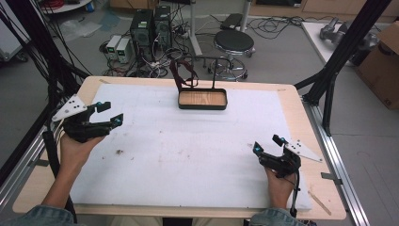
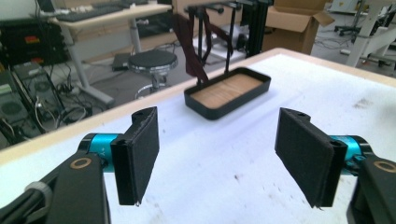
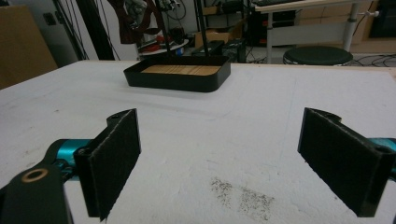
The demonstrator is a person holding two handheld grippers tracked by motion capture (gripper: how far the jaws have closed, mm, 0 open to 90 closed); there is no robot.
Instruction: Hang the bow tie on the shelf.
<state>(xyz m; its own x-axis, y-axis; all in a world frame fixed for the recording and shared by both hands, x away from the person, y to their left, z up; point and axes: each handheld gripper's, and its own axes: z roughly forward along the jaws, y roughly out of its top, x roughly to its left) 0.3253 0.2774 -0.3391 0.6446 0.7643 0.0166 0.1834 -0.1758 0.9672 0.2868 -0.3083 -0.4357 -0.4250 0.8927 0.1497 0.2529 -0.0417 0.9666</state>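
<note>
Jaws wide and empty, the left gripper [image 1: 104,114] sits nearer than the right gripper [image 1: 269,145] to the tray [image 1: 203,99], upper centre of the tabletop [image 1: 188,155].

Dark strap [image 1: 181,75] on stand, perhaps leather

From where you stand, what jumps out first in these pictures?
The two open black grippers, left and right, each held in a hand near the table's side edges with nothing between the jaws. Next, the black tray with a wooden floor at the far middle of the white mat, a dark red strap hanging from the stand behind it. Dark smudges mark the mat by the right gripper.
</note>
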